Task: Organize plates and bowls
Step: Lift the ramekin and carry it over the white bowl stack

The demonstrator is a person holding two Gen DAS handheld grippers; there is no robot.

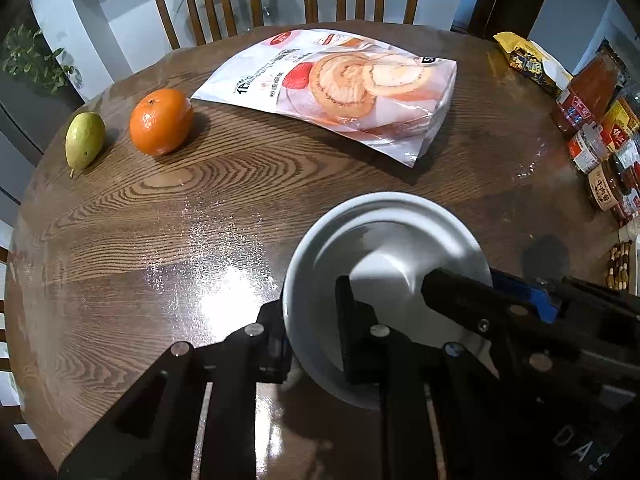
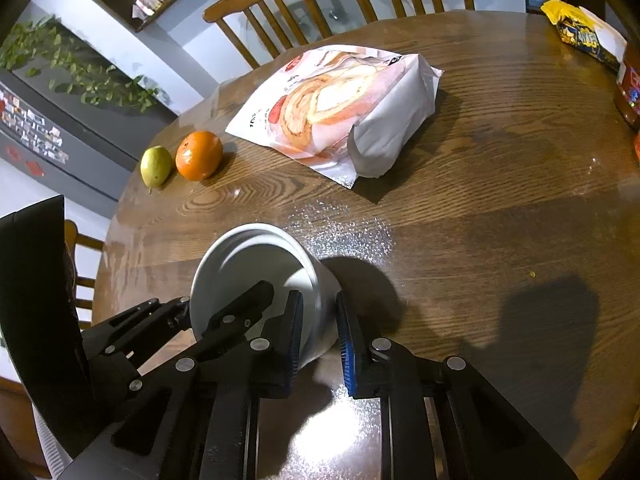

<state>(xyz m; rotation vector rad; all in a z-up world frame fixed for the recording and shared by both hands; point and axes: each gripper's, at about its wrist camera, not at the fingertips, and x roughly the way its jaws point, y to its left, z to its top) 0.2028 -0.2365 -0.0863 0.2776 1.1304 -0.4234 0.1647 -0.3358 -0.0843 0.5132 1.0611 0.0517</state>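
Note:
A deep white bowl is near the front of the round wooden table. My left gripper is shut on its near-left wall, one finger outside and one inside. My right gripper is shut on the bowl's right wall, with one blue-padded finger inside and one outside. In each wrist view the other gripper also shows: the right one reaches in from the right, the left one from the left. The bowl looks empty. I cannot tell whether its base rests on the table.
A pink cake-roll bag lies at the middle back. An orange and a green pear sit at the left. Jars and sauce bottles crowd the right edge, with a yellow snack pack behind them. Wooden chairs stand beyond the table.

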